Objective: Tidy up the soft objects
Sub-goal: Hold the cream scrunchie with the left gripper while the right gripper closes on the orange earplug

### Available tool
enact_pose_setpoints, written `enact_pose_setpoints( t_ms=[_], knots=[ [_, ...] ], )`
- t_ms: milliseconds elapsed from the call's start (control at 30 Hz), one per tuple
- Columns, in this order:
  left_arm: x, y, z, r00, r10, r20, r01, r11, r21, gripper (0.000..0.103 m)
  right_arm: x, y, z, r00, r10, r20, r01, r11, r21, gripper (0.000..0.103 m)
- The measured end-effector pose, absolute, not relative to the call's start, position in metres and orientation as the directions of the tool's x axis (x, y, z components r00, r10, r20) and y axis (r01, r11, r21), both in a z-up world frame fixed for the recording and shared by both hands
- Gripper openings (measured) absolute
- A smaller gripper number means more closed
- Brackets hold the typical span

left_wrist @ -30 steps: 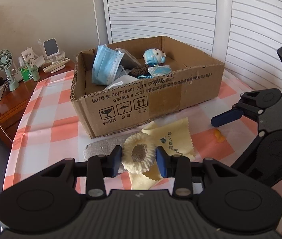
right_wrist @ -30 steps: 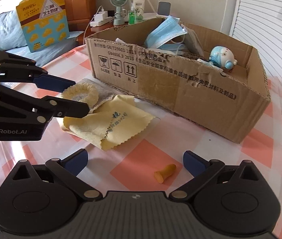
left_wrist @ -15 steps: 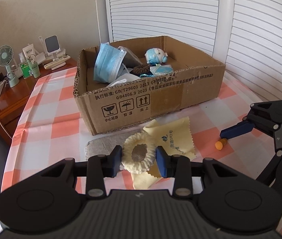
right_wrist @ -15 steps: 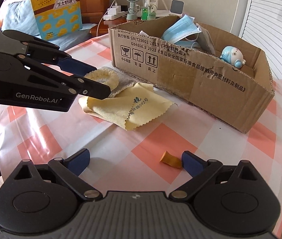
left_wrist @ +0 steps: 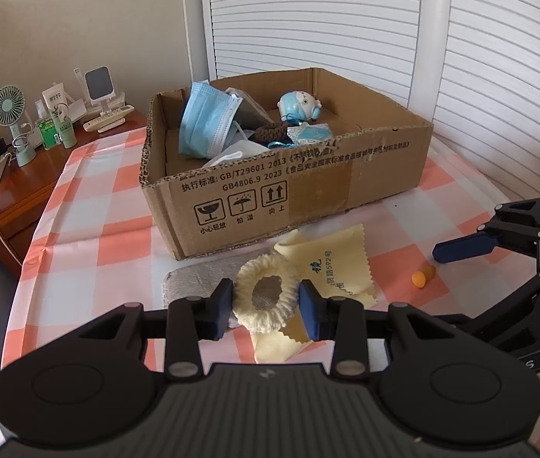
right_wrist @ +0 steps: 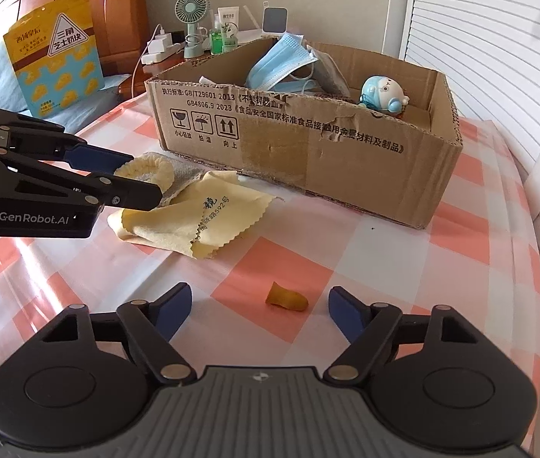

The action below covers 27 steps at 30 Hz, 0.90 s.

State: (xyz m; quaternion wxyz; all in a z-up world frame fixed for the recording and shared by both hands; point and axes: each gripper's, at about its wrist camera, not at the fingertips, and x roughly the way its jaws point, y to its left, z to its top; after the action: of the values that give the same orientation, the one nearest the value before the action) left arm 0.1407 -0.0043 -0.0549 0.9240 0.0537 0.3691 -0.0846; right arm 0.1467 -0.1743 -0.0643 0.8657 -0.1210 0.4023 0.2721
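My left gripper (left_wrist: pixel 266 307) is shut on a cream fuzzy ring (left_wrist: pixel 266 297), held just above a grey cloth (left_wrist: pixel 193 282) and a yellow lens cloth (left_wrist: pixel 327 263). The right wrist view shows the ring (right_wrist: pixel 148 171) between the left fingers. My right gripper (right_wrist: pixel 260 305) is open, low over the table, with a small orange earplug (right_wrist: pixel 287 297) between its fingertips, not touching them. The earplug shows in the left wrist view (left_wrist: pixel 422 276). A cardboard box (left_wrist: pixel 293 191) behind holds a blue face mask (left_wrist: pixel 205 118), a small blue plush toy (left_wrist: pixel 298 105) and other soft items.
The table has an orange and white checked cloth (right_wrist: pixel 384 252). A wooden nightstand (left_wrist: pixel 14 194) at the left carries a small fan (left_wrist: pixel 8 114), bottles and chargers. A yellow snack bag (right_wrist: pixel 54 57) leans on the bed. White shutters (left_wrist: pixel 479 57) stand behind the box.
My right gripper has swung so the earplug now lies between its open fingertips. My left gripper has kept its hold on the ring and pulled back and up a little from the box.
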Motion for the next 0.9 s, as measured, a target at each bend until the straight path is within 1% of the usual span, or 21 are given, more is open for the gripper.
enact_pose_setpoints(
  t_ms=[33,100,133,200,233,300,400,600,767,833,867,900],
  knots=[
    [0.141,-0.004,-0.055,0.713,-0.118,-0.691,0.197,0.980,0.036,0.036,0.147,-0.174,-0.064,0.533,0.371,-0.760,-0.565,0.825,0.006,0.077],
    [0.140,-0.005,-0.055,0.713,-0.119,-0.691,0.199,0.979,0.037,0.036,0.148,-0.175,-0.064,0.544,0.363,-0.756,-0.558,0.830,-0.002,0.068],
    [0.140,-0.005,-0.055,0.712,-0.118,-0.692,0.199,0.979,0.038,0.036,0.148,-0.175,-0.063,0.549,0.359,-0.755,-0.554,0.832,-0.007,0.066],
    [0.140,-0.005,-0.055,0.713,-0.120,-0.691,0.199,0.979,0.035,0.036,0.149,-0.175,-0.063,0.558,0.351,-0.752,-0.545,0.838,-0.014,0.058],
    [0.140,-0.005,-0.055,0.713,-0.120,-0.691,0.198,0.979,0.035,0.036,0.150,-0.176,-0.063,0.563,0.347,-0.750,-0.540,0.841,-0.016,0.056],
    [0.140,-0.005,-0.055,0.713,-0.119,-0.691,0.198,0.979,0.037,0.036,0.150,-0.177,-0.063,0.573,0.336,-0.747,-0.527,0.850,-0.022,0.048],
    [0.141,-0.005,-0.055,0.713,-0.119,-0.691,0.199,0.979,0.036,0.036,0.150,-0.179,-0.063,0.583,0.329,-0.743,-0.514,0.857,-0.024,0.042],
    [0.141,-0.005,-0.055,0.712,-0.119,-0.692,0.200,0.979,0.037,0.036,0.145,-0.176,-0.060,0.600,0.276,-0.751,-0.476,0.878,-0.057,0.042],
    [0.142,-0.005,-0.054,0.714,-0.122,-0.689,0.201,0.979,0.035,0.036,0.136,-0.174,-0.063,0.610,0.268,-0.746,-0.447,0.893,-0.045,0.041],
    [0.142,-0.006,-0.054,0.713,-0.124,-0.690,0.204,0.978,0.035,0.036,0.136,-0.172,-0.063,0.614,0.274,-0.741,-0.442,0.896,-0.035,0.038],
    [0.142,-0.006,-0.053,0.713,-0.125,-0.690,0.205,0.978,0.036,0.036,0.136,-0.171,-0.063,0.616,0.273,-0.739,-0.437,0.899,-0.032,0.032],
    [0.142,-0.006,-0.053,0.713,-0.125,-0.690,0.207,0.978,0.036,0.036,0.137,-0.170,-0.063,0.617,0.271,-0.739,-0.434,0.900,-0.032,0.029]
  ],
)
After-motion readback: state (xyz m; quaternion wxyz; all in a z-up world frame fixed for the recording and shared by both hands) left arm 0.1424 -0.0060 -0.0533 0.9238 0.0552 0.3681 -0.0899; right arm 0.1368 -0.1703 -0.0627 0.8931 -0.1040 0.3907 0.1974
